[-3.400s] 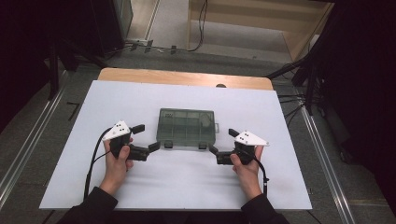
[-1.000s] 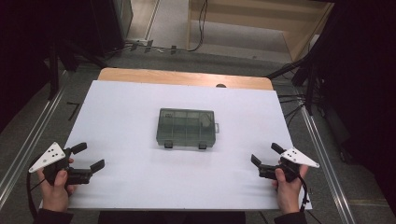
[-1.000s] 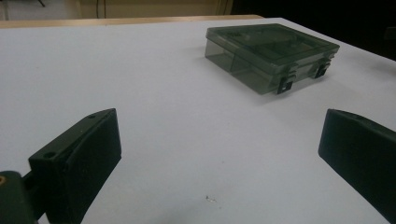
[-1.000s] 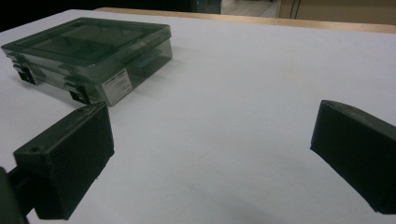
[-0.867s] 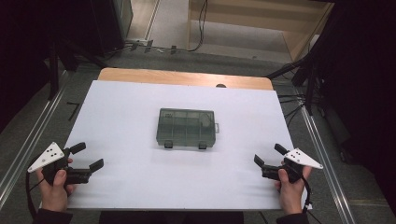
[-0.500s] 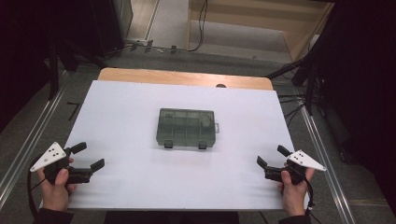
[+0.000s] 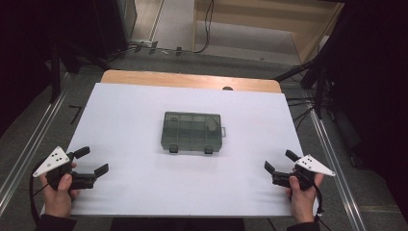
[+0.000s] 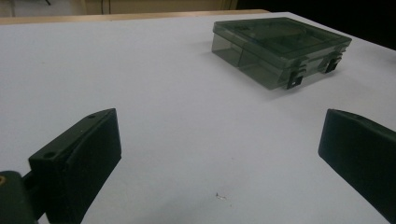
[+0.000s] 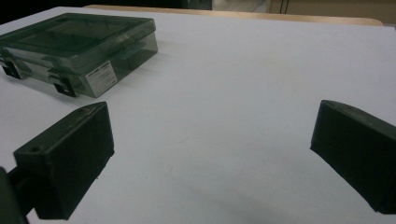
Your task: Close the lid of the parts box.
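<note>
A smoky clear compartment box point(image 7: 192, 132) lies shut in the middle of the white table, its two latches facing me. In the left gripper view the box point(image 8: 280, 49) sits far off at the upper right; in the right gripper view the box point(image 9: 77, 44) lies at the upper left with a white label on its side. My left gripper point(image 7: 92, 161) rests open at the table's near left corner, nothing between its jaws. My right gripper point(image 7: 280, 161) stands open at the near right corner, also holding nothing. Both are well apart from the box.
The white table top point(image 7: 134, 115) has a wooden strip point(image 7: 187, 80) along its far edge. Metal rails point(image 7: 29, 144) run along both sides on the floor. Cables and a wooden frame point(image 7: 269, 29) lie beyond the table.
Both grippers have pulled back from the box's front latches to the near corners of the table. Over the last second they have barely drifted; the box has stayed put.
</note>
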Tool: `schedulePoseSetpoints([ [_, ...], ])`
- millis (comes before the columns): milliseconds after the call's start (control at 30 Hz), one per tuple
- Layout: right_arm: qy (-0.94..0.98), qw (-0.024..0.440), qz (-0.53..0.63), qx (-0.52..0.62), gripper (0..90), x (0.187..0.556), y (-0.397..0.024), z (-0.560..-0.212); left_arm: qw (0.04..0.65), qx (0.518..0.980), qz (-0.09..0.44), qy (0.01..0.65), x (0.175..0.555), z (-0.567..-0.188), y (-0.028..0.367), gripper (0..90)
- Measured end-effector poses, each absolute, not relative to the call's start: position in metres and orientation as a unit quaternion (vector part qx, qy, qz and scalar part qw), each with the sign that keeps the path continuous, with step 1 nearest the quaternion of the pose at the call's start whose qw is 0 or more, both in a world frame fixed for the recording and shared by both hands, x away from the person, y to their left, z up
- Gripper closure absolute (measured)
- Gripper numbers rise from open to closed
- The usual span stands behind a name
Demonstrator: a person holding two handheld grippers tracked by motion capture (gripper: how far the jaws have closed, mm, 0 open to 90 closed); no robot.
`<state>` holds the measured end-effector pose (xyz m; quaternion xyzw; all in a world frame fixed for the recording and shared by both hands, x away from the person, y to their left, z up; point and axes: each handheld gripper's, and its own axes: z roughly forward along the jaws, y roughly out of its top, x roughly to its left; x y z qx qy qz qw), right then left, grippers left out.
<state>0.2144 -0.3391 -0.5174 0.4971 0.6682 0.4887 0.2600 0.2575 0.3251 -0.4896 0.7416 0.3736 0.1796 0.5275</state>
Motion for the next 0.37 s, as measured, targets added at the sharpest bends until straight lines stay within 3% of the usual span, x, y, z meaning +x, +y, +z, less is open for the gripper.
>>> schedulePoseSetpoints([
  [367,0.670,0.261,0.486,0.496,0.0,0.2155,-0.3389,-0.5178,0.527,0.742,0.179,0.373,0.2571,-0.4897,0.3239,0.0],
])
